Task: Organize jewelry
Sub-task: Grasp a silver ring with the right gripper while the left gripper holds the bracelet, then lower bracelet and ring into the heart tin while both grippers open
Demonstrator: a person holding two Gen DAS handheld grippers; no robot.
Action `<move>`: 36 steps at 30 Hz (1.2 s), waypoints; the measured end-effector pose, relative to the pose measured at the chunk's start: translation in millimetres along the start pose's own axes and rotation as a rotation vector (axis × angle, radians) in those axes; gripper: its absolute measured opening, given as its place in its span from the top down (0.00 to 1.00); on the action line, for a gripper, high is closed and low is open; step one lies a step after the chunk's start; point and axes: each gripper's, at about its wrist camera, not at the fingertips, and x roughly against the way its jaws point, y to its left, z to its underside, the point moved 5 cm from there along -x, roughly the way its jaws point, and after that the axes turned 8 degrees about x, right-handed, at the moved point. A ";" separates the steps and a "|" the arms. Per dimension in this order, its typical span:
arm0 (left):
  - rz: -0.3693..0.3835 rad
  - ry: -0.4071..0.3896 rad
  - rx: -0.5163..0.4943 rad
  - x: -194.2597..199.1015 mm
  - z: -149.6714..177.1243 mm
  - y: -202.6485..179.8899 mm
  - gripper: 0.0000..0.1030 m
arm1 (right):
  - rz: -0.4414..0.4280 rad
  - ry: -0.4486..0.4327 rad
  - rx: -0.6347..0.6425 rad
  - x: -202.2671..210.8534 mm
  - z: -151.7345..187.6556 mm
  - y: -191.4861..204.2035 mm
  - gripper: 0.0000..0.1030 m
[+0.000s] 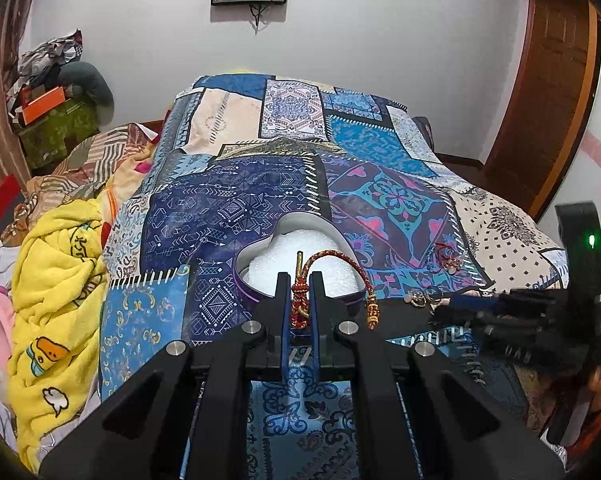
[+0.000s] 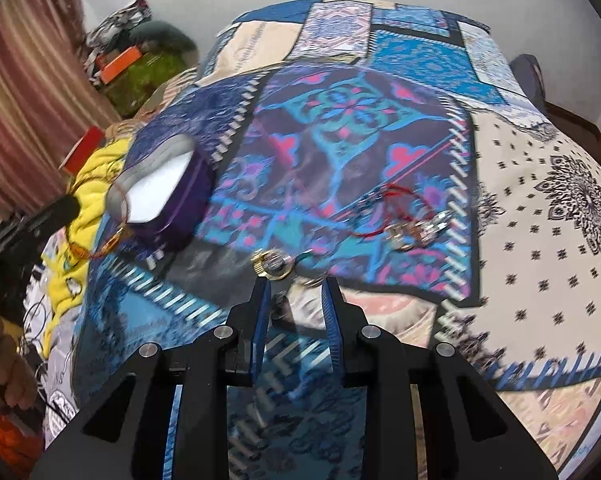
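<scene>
Left gripper: the left gripper (image 1: 300, 280) is clamping tight on a red-and-gold braided cord bracelet (image 1: 300, 300), holding it just over the near edge of the box.
Right gripper: the right gripper (image 2: 296, 286) is standing partly apart with nothing pinched, tips nearly touching a small gold ring-shaped trinket (image 2: 270, 266) lying on the bedspread.
Box: a purple heart-shaped box with a white foam lining (image 1: 300, 256) is sitting open on the blue patchwork bedspread (image 1: 228, 208).
Loose pieces: a red thread with silver charms (image 2: 404, 220) is lying to the right, well apart from the box.
Step in hand: I'd say the bracelet is being carried in while the right side is lining up on the trinket.
Next move: probably lowering the bracelet onto the foam and letting go; the trinket needs a low, careful pinch.
Hard to make out: the right view is blurring, so the trinket's shape is unclear; the bracelet's lower loop is hiding between the fingers.
</scene>
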 end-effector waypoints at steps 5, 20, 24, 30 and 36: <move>-0.002 0.013 -0.001 -5.5 1.6 -0.1 0.93 | 0.042 0.017 0.040 -11.0 1.2 -0.5 0.77; -0.009 0.007 -0.026 -3.9 -1.0 -7.7 0.93 | 0.023 -0.050 0.057 3.9 -12.1 4.4 0.81; -0.011 -0.014 -0.027 3.1 -6.1 -7.0 0.93 | 0.014 -0.102 0.060 21.6 -25.4 9.1 0.81; -0.020 -0.059 -0.024 14.2 -18.9 -3.8 0.93 | -0.011 -0.193 0.089 47.6 -50.4 29.0 0.81; -0.030 -0.087 -0.024 15.1 -31.1 4.1 0.93 | -0.054 -0.253 0.130 55.9 -71.8 54.8 0.81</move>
